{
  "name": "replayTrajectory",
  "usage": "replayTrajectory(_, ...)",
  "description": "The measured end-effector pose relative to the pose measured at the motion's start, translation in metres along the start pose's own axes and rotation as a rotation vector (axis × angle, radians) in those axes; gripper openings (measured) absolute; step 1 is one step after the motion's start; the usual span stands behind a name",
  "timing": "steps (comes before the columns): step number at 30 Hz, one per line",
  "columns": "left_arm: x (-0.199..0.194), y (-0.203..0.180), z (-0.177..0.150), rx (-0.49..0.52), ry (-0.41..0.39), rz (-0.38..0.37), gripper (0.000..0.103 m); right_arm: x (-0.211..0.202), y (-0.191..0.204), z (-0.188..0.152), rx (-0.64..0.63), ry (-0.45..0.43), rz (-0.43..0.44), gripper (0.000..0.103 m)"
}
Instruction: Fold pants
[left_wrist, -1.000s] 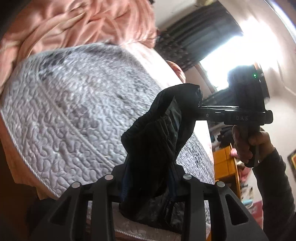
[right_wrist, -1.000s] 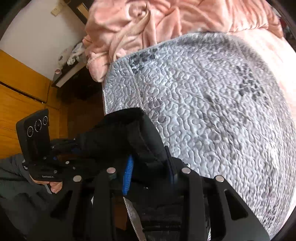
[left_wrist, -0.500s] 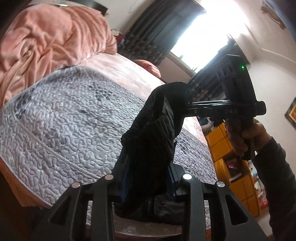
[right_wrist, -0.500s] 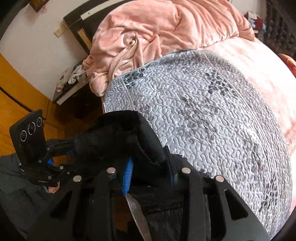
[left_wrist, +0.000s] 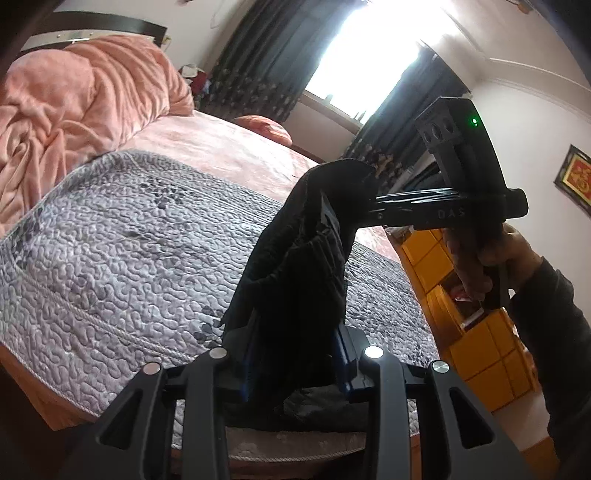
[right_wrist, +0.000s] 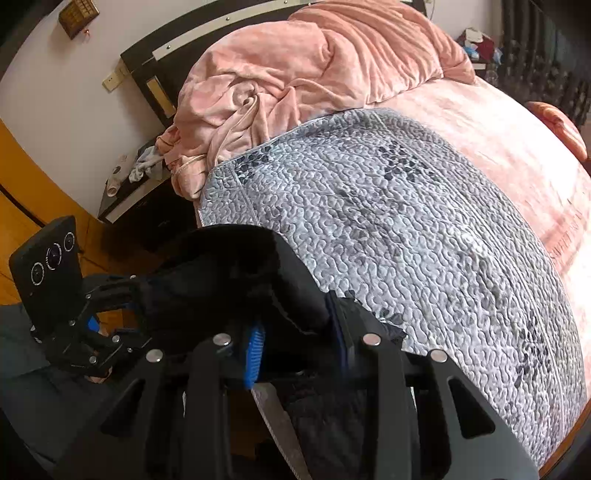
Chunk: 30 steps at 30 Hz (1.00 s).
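**Black pants held aloft between two grippers, above bed**

Item: pants (left_wrist: 295, 280), black, bunched; strung in the air between both grippers, above the near edge of the quilt (left_wrist: 129, 251). No part seen touching the quilt.

Left gripper (left_wrist: 295, 354): jaws clenched on a thick gather of the pants. Cloth fills the gap and covers the blue pads almost fully.

Right gripper (right_wrist: 295, 347): jaws clenched on another gather; one blue pad (right_wrist: 255, 350) shows at the left of the cloth, the other is masked. In the left view the same tool's fingers run sideways into the upper fold of the pants, their tips buried in it.

Hidden or unclear:
- Waistband, legs and hems cannot be told apart; the cloth reads as one dark mass.
- Lower end of the pants is cut off behind the tool frames in both views.
- Right hand (left_wrist: 480, 258) grips the handle; the sleeve runs off the frame edge.
- Window (left_wrist: 369, 48) is blown out.

Surroundings: pink blanket (right_wrist: 314, 74) heaped at the headboard, nightstand (right_wrist: 136, 184) beside the bed, yellow cabinet (left_wrist: 480, 339) at the right.

Change from a second ago: both clamps unchanged; the left view has tilted upward, showing more window and curtain, and the right view now takes in more blanket and headboard.
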<state>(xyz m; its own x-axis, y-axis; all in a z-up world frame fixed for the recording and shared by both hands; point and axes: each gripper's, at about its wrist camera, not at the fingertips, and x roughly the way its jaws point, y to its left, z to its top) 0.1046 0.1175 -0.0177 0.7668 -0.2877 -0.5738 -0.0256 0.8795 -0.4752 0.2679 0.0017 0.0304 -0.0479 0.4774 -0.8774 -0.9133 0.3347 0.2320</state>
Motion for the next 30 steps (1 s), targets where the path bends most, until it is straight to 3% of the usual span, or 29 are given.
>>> replayTrajectory(30,0.036,-0.099,-0.020,0.234,0.087,-0.055,0.034,-0.051,-0.041,-0.089,0.148,-0.076,-0.092,0.031)
